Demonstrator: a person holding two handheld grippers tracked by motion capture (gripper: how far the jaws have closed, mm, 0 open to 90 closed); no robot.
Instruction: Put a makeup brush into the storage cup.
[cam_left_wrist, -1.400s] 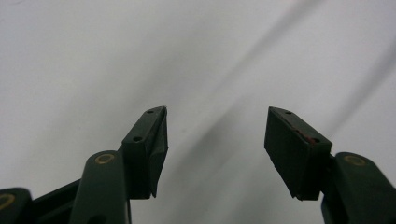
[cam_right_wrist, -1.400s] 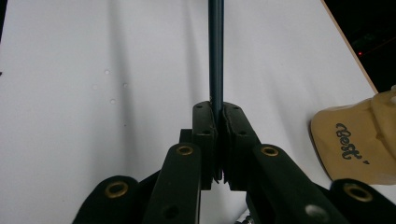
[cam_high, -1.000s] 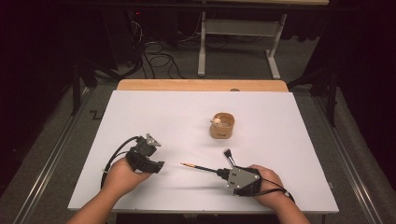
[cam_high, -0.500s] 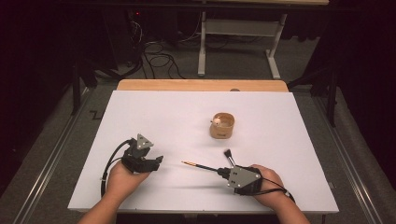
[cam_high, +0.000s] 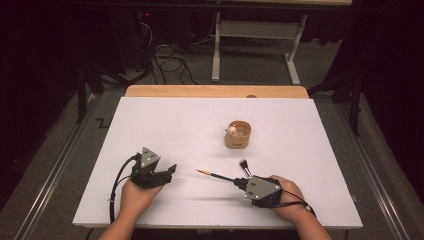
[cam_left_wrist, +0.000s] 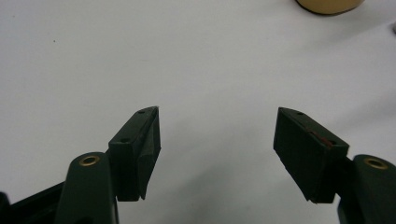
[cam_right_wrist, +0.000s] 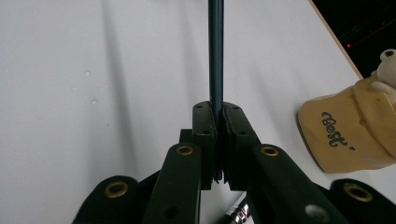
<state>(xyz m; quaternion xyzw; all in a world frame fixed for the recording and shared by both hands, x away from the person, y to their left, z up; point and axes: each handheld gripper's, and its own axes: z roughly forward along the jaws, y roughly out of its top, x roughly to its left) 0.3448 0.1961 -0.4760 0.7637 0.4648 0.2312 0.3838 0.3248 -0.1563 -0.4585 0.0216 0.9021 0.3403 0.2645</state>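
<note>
My right gripper (cam_high: 236, 181) (cam_right_wrist: 218, 107) is shut on the thin dark handle of a brush (cam_high: 216, 175) (cam_right_wrist: 215, 51). The handle points left across the white table, and its gold tip is free. Dark bristles (cam_high: 245, 165) show just behind this gripper. My left gripper (cam_high: 169, 171) (cam_left_wrist: 217, 112) rests low at the front left, its jaws wide apart and nothing between them; they have just been opening. A tan cup (cam_high: 238, 136) (cam_right_wrist: 350, 135) (cam_left_wrist: 329, 4) marked "Best" stands upright mid-table, beyond both grippers, with a small white figure (cam_right_wrist: 387, 65) at its rim.
The white table top (cam_high: 190, 125) has a wooden strip (cam_high: 215, 91) along its far edge. Behind it are a dark floor with cables (cam_high: 170, 55) and a white table frame (cam_high: 255, 35). Metal rails run along both sides.
My left gripper has sunk toward the table and shifted slightly toward the person, and its jaws have spread. The right gripper and the brush have kept still.
</note>
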